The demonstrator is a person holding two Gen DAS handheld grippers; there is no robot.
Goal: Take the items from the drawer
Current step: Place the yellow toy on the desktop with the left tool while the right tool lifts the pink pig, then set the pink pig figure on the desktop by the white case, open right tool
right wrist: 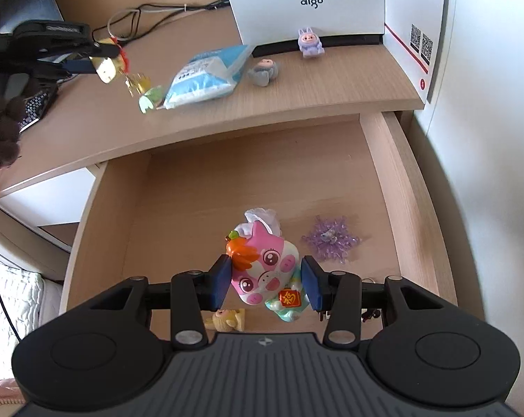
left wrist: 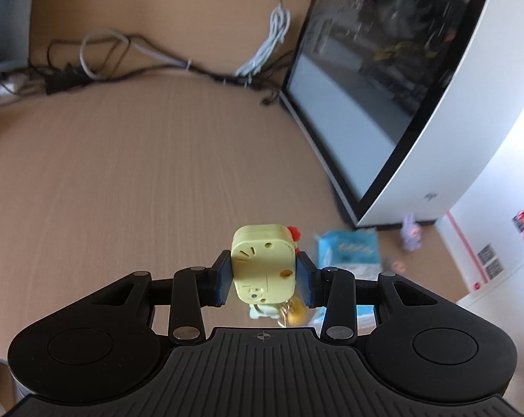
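In the left wrist view the blue packet (left wrist: 348, 248) and the purple figure (left wrist: 412, 232) were blurred, and the charms under the yellow toy (left wrist: 263, 266) were partly hidden by the left gripper (left wrist: 264, 274). In the right wrist view the small yellow figure (right wrist: 227, 320) was half covered by the right gripper (right wrist: 267, 279), and the QR codes (right wrist: 421, 43) were too small to read.

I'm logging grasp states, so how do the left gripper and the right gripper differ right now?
The left gripper is shut on a yellow toy held above the desk; the right gripper is open, its pads flanking the pink pig toy in the drawer. Whether the right pads touch the pig is unclear. Both have blue pads on black linkages.
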